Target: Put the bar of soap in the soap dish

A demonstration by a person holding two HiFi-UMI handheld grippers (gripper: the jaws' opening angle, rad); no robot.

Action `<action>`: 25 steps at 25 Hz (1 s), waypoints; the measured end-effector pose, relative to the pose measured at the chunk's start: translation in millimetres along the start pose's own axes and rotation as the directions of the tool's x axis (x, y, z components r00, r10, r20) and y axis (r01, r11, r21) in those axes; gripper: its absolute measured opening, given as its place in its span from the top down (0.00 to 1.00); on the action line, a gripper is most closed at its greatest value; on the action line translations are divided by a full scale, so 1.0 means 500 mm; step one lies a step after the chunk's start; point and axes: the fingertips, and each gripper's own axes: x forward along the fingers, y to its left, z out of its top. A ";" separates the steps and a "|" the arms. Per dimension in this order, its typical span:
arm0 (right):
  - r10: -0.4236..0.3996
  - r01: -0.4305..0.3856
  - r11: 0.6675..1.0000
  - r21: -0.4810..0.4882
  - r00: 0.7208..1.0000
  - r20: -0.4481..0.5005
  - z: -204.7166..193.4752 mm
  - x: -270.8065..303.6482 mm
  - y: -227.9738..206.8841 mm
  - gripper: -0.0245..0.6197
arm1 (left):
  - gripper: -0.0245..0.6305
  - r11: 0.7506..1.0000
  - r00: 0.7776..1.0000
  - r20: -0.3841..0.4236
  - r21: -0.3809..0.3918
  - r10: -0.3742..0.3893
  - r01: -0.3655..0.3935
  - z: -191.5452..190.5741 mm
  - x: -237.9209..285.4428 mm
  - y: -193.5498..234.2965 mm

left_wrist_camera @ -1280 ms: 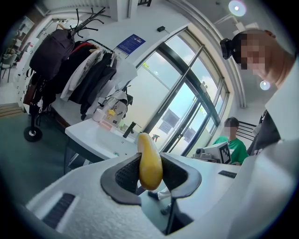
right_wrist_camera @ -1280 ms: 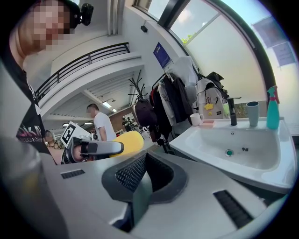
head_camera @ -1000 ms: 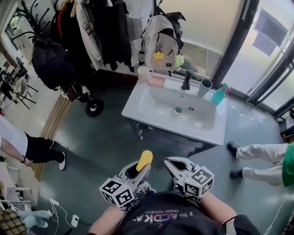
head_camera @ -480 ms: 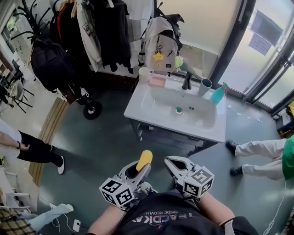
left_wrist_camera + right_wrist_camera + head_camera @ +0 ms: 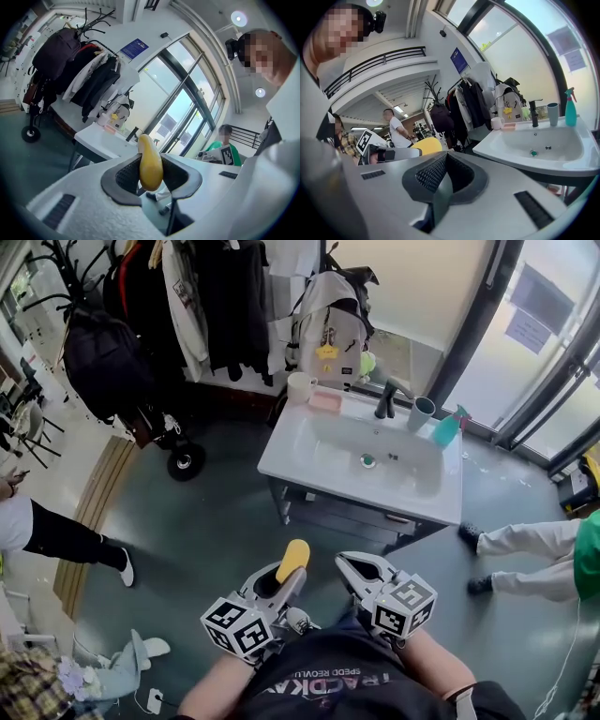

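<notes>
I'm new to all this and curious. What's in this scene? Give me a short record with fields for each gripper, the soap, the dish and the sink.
left gripper: fingers shut on the bar of soap
bar of soap: yellow, sticking out past the fingers
right gripper: fingers shut, nothing between them
soap dish: pink, on the sink's back left corner, beside a white mug
sink: white, across open floor from both grippers
also on sink: black faucet, grey cup, teal spray bottle
</notes>
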 end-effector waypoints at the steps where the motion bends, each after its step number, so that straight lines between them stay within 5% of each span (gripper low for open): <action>1: 0.000 0.000 1.000 -0.003 1.000 0.000 0.002 0.002 0.002 0.95 | 0.77 1.000 1.000 0.002 -0.003 0.001 -0.001 0.001 -0.002 0.002; 15: 0.057 -0.057 0.998 -0.014 0.998 -0.011 0.065 0.073 -0.080 0.95 | 0.77 0.996 0.996 0.041 -0.018 0.083 -0.082 0.048 0.056 0.055; 25: 0.094 -0.094 0.995 -0.016 0.994 -0.050 0.140 0.143 -0.266 0.95 | 0.77 0.986 0.989 0.056 -0.107 0.136 -0.129 0.090 0.239 0.114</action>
